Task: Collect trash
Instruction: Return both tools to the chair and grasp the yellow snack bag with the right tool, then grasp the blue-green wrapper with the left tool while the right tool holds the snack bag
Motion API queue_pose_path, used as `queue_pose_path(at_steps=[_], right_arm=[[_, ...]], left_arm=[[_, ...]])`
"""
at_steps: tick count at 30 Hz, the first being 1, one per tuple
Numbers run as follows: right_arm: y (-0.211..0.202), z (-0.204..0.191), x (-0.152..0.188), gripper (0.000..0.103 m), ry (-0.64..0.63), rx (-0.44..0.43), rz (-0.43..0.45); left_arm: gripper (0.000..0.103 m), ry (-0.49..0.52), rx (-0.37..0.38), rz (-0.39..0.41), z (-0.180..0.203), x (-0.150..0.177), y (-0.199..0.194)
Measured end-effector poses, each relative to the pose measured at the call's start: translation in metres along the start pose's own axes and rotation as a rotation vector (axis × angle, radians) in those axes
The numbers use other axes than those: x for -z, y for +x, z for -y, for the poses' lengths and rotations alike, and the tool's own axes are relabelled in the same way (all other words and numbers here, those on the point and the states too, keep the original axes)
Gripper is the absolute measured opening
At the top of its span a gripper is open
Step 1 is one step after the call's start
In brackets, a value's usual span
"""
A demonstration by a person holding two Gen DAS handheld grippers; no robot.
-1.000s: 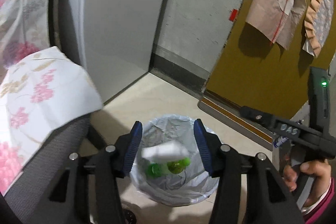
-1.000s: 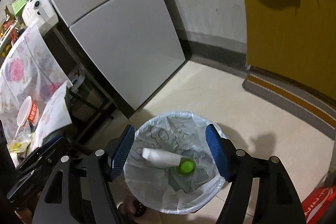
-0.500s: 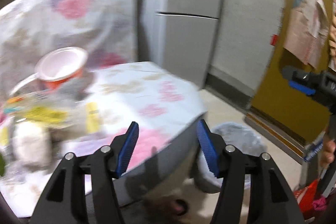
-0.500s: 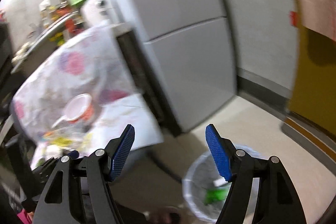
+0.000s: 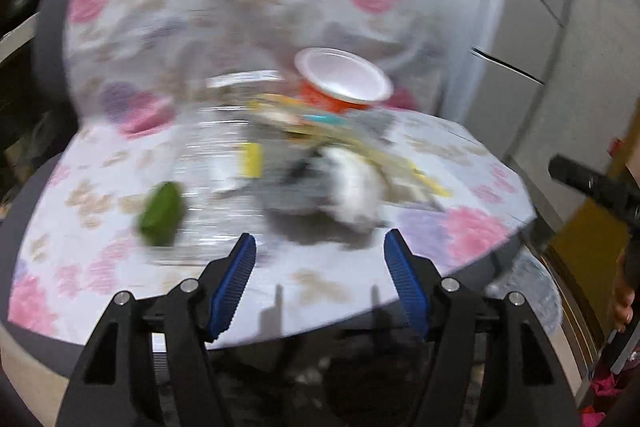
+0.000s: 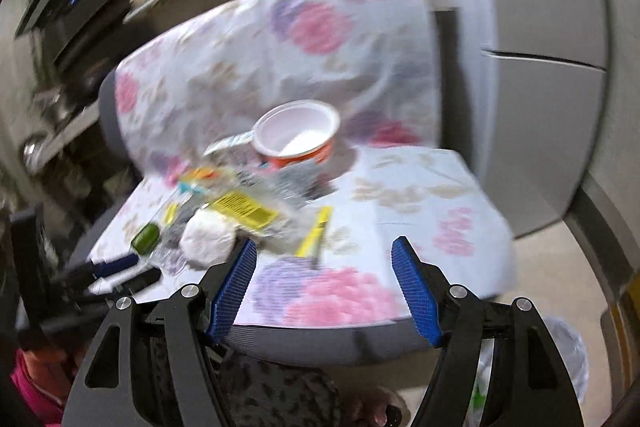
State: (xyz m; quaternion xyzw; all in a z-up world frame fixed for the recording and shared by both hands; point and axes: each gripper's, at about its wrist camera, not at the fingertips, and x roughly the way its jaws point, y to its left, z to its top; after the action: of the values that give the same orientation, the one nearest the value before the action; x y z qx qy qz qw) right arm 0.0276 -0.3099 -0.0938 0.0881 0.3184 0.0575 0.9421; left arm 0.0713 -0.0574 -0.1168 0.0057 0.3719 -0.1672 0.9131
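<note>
Left gripper (image 5: 318, 281) opening, empty; right gripper (image 6: 325, 287) spread, empty. Advised: settle, centre over crumpled tissue (image 6: 206, 241), then pinch.

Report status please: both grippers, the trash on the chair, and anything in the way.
Left gripper empty, jaws opening; right gripper open, empty. Trash pile and noodle cup on the chair seat, untouched. Nothing blocking; picture blurred.

Floral cloth cover (image 5: 280, 3), glossy wrappers (image 6: 244, 207)
</note>
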Motion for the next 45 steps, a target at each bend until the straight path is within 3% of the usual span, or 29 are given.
queue_pose_path(at_steps=[6, 15, 23, 24, 25, 28, 32, 39, 45], right_arm=[[0.055, -0.037, 0.000, 0.071, -0.164, -0.025, -0.086], [0.126, -0.067, 0.006, 0.068, -0.414, 0.072, -0.150], [0.149, -0.095, 0.009, 0.046, -0.660, 0.181, -0.104], [0.149, -0.098, 0.008, 0.035, -0.683, 0.191, -0.101], [0.148, -0.100, 0.008, 0.020, -0.695, 0.196, -0.099], [0.136, -0.103, 0.001, 0.010, -0.698, 0.182, -0.064], [0.105, -0.110, -0.013, 0.007, -0.674, 0.124, 0.004], [0.045, -0.122, -0.030, 0.004, -0.568, -0.102, 0.054], [-0.004, -0.119, -0.046, 0.004, -0.465, -0.099, 0.160]], left_arm=[[0.066, -0.097, -0.058, 0.012, -0.044, -0.003, -0.006], [0.066, -0.115, -0.071, -0.014, -0.050, -0.006, 0.010], [0.066, -0.117, -0.071, -0.016, -0.050, -0.008, 0.013], [0.066, -0.118, -0.071, -0.013, -0.050, -0.008, 0.012], [0.066, -0.120, -0.074, -0.011, -0.051, -0.008, 0.011], [0.066, -0.132, -0.079, 0.001, -0.054, -0.008, 0.005], [0.066, -0.146, -0.085, 0.019, -0.057, -0.007, -0.003], [0.066, -0.164, -0.097, 0.041, -0.061, -0.006, -0.015], [0.067, -0.156, -0.098, 0.048, -0.060, -0.005, -0.021]])
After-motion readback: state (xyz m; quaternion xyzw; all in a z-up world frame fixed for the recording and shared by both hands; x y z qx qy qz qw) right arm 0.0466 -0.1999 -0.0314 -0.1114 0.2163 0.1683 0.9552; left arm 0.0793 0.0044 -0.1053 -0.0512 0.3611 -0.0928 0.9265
